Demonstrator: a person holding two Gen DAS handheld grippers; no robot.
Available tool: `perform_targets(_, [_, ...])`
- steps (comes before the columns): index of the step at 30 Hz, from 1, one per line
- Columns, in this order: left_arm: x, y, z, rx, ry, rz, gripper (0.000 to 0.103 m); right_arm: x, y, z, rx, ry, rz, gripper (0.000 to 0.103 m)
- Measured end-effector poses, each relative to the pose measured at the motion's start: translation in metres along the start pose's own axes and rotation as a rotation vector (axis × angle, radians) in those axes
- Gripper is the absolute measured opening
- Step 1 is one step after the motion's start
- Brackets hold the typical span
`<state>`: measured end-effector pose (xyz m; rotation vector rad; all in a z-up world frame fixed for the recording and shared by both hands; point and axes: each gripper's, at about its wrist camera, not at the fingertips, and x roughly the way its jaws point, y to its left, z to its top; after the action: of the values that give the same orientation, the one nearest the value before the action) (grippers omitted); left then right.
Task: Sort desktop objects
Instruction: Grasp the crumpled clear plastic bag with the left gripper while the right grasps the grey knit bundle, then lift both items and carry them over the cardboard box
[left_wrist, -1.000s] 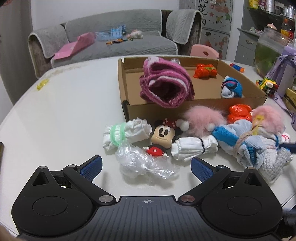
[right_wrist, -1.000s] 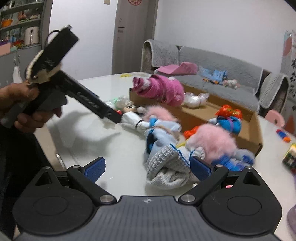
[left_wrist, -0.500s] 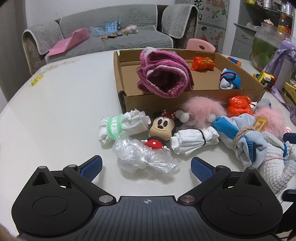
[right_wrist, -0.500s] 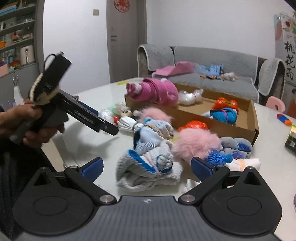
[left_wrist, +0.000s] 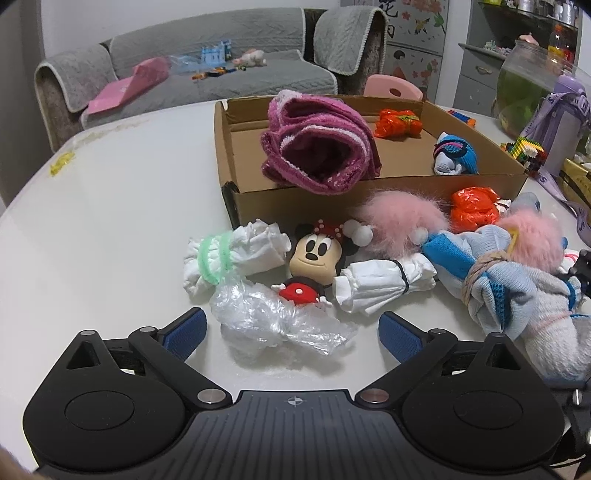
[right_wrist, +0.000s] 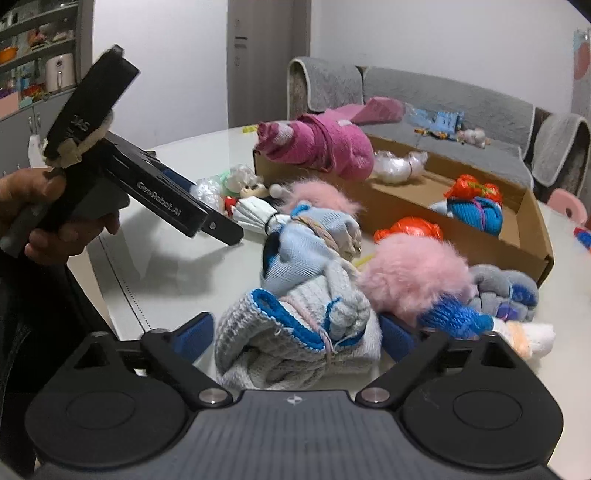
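Right claw (right_wrist: 297, 334) wide around grey knitted bundle (right_wrist: 295, 347), table edge (right_wrist: 122, 295) near.

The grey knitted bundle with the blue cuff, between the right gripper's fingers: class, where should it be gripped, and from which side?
Grip the grey knitted bundle across its tied middle, where the string cinches it narrowest. Come from the near side, along the table, as the open right gripper already straddles it. The blue cuff end is looser and would probably slip or unroll.

"GenRobot.AI" in white along the left hand-held gripper (right_wrist: 218, 229) body, Chinese characters, unreadable, on the cabinet door (left_wrist: 388, 5)
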<state>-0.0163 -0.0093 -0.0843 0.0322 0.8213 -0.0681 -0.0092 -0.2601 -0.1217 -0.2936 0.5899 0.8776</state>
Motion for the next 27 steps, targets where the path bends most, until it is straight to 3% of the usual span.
perform_targets(8, [-0.007, -0.005, -0.003, 0.019, -0.014, -0.018, 0.085, -0.007, -0.004, -0.001, 0.044, -0.018, 0.027, 0.069])
perform_targets(13, [-0.014, -0.007, -0.004, 0.016, -0.018, -0.028, 0.064, -0.012, -0.008, -0.001, 0.085, -0.031, 0.048, 0.066])
perform_targets(16, [-0.017, -0.004, -0.005, -0.007, -0.015, -0.034, 0.057, -0.016, -0.011, -0.001, 0.123, -0.044, 0.069, 0.065])
perform_targets(27, [-0.054, -0.007, -0.002, 0.000, -0.075, -0.008, 0.056, -0.041, -0.039, 0.002, 0.330, -0.177, 0.211, 0.065])
